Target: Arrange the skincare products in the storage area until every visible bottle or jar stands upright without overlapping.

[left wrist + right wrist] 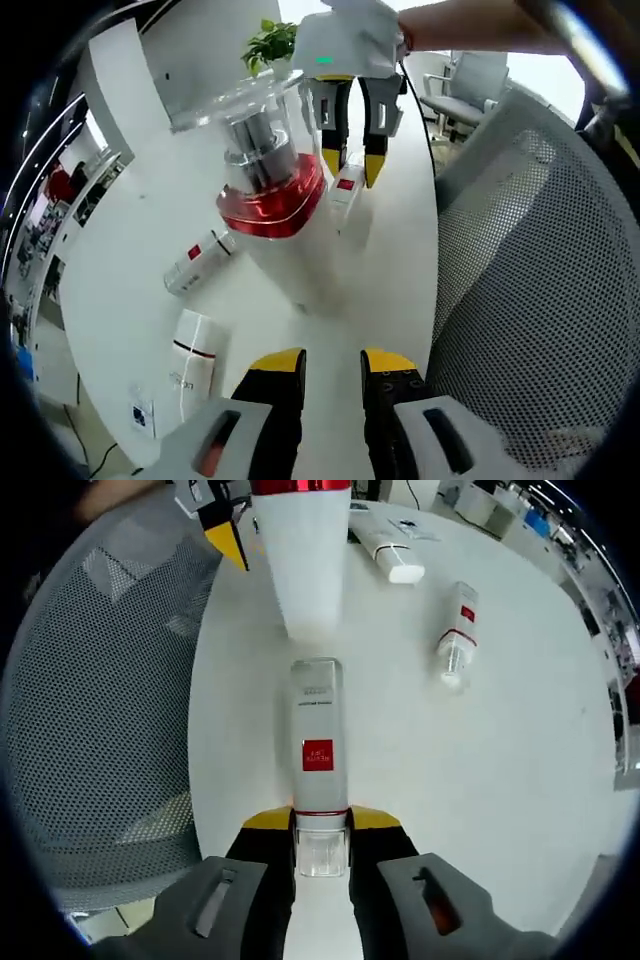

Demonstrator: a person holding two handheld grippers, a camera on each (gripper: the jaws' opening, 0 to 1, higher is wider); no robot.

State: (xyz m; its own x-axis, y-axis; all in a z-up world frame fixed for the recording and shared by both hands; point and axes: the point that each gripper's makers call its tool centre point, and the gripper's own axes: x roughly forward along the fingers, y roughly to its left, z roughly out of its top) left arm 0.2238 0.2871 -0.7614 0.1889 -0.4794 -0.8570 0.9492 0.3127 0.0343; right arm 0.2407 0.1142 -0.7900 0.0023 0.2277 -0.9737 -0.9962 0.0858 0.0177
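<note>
A tall white bottle (268, 185) with a red ring and a clear cap stands upright on the white round table (130, 200); it appears again as the tall white bottle (305, 560). My right gripper (320, 825) is shut on the clear cap of a slim bottle with a red label (318, 742), which points away along the jaws. The right gripper (348, 165) holds that slim bottle (344, 196) just right of the tall one. My left gripper (332, 362) is open with nothing between its jaws. A second red-label bottle (197, 262) (457, 635) lies on its side.
A white tube (196, 362) (388, 552) lies flat on the table, with a small card (140, 415) beside it. A grey mesh chair (530, 260) (100, 730) stands against the table edge. A potted plant (268, 42) sits at the far side.
</note>
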